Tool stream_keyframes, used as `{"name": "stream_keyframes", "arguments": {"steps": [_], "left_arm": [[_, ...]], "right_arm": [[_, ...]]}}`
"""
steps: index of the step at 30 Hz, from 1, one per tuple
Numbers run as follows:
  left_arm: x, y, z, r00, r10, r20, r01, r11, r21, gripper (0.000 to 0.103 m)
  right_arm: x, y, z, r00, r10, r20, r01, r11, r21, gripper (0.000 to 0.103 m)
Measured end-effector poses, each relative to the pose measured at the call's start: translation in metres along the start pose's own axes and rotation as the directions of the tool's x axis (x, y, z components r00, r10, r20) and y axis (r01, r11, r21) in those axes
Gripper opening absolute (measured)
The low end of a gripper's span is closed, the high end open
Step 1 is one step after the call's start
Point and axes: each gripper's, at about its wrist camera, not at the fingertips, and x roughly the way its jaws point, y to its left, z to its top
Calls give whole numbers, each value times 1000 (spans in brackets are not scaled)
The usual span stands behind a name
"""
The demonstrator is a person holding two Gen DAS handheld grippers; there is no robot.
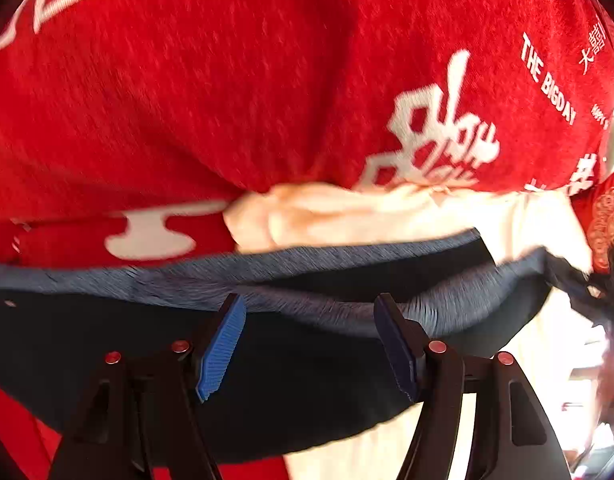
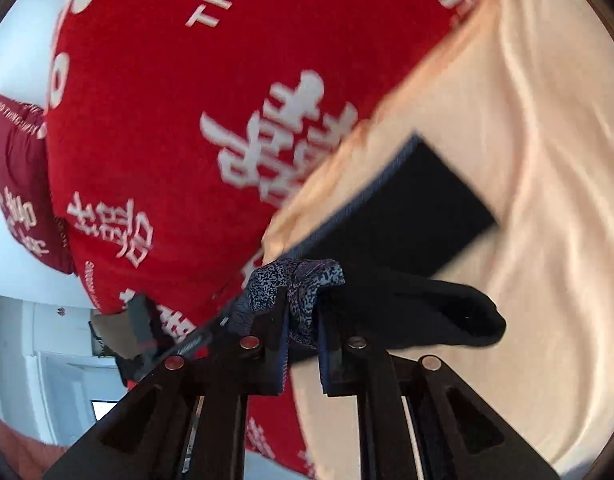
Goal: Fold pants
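Note:
The dark navy pants lie across the bed, their speckled blue-grey waistband stretched from side to side. My left gripper hangs just over that waistband, open, with its blue pads wide apart and pressing on nothing. In the right wrist view my right gripper is shut on a bunched fold of the speckled waistband. The rest of the pants trails away from it over the cream sheet, partly lifted. Both views are blurred.
A red blanket with white characters covers most of the bed. A cream sheet lies under the pants and shows at their far edge. A dark red pillow and a white door are at the left.

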Motion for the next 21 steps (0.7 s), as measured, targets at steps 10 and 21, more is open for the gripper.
{"name": "stream_keyframes", "arguments": {"steps": [10, 21], "left_arm": [[30, 63, -37, 959, 247, -137, -256, 965, -56, 68], [51, 72, -31, 938, 309, -158, -320, 946, -55, 68]], "right_arm": [[23, -14, 67, 969, -244, 34, 245, 968, -45, 82], [26, -88, 43, 973, -228, 24, 220, 960, 170, 18]]}}
